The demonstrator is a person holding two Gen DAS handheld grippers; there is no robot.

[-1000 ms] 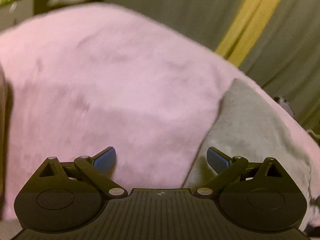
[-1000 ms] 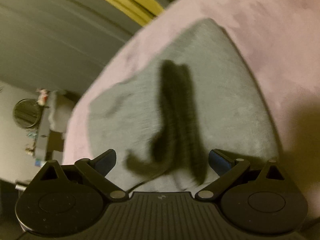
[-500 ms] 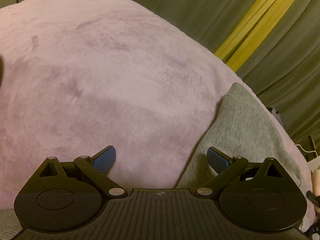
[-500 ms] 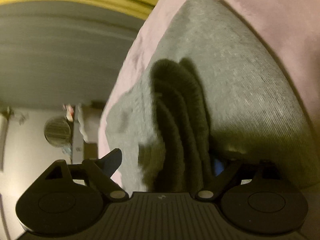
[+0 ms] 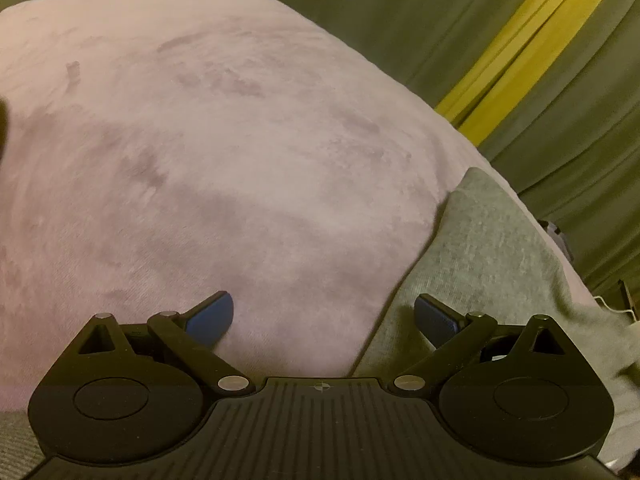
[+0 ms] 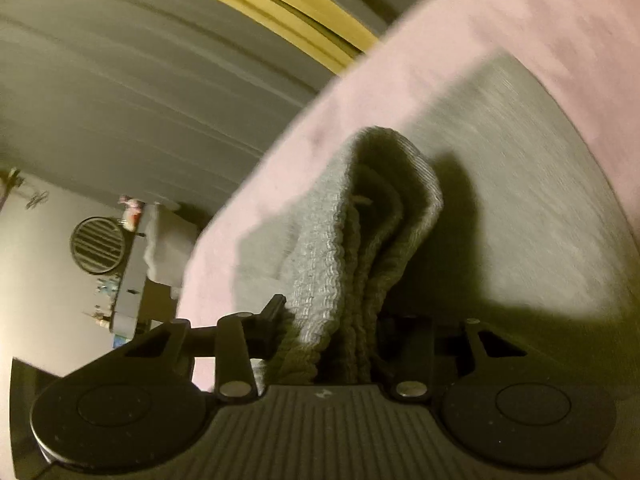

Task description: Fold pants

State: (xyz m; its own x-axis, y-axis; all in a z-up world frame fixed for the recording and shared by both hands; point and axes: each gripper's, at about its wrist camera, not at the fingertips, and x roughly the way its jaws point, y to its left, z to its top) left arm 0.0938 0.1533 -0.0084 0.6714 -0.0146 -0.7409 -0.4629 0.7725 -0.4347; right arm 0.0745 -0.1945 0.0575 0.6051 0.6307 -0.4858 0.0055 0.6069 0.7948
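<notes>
Grey pants (image 5: 492, 248) lie on a pink blanket (image 5: 240, 140), along its right edge in the left wrist view. My left gripper (image 5: 322, 304) hovers open and low over the blanket, its right finger above the pants' edge, nothing between the pads. In the right wrist view the ribbed end of the pants (image 6: 360, 208) is bunched and raised off the flat part of the pants (image 6: 520, 200). My right gripper (image 6: 332, 316) is closing its jaws on that ribbed band, which fills the gap and hides the pads.
Grey-green curtains with a yellow stripe (image 5: 520, 40) hang behind the blanket's far edge. A round slatted fan (image 6: 98, 244) and a cluttered shelf (image 6: 132, 296) stand beyond the blanket's left side. A thin white cable (image 5: 612, 306) shows at the right.
My right gripper went from wide open over the ribbed band to closed on it, and has lifted it off the pants. The left gripper stayed open in about the same place.
</notes>
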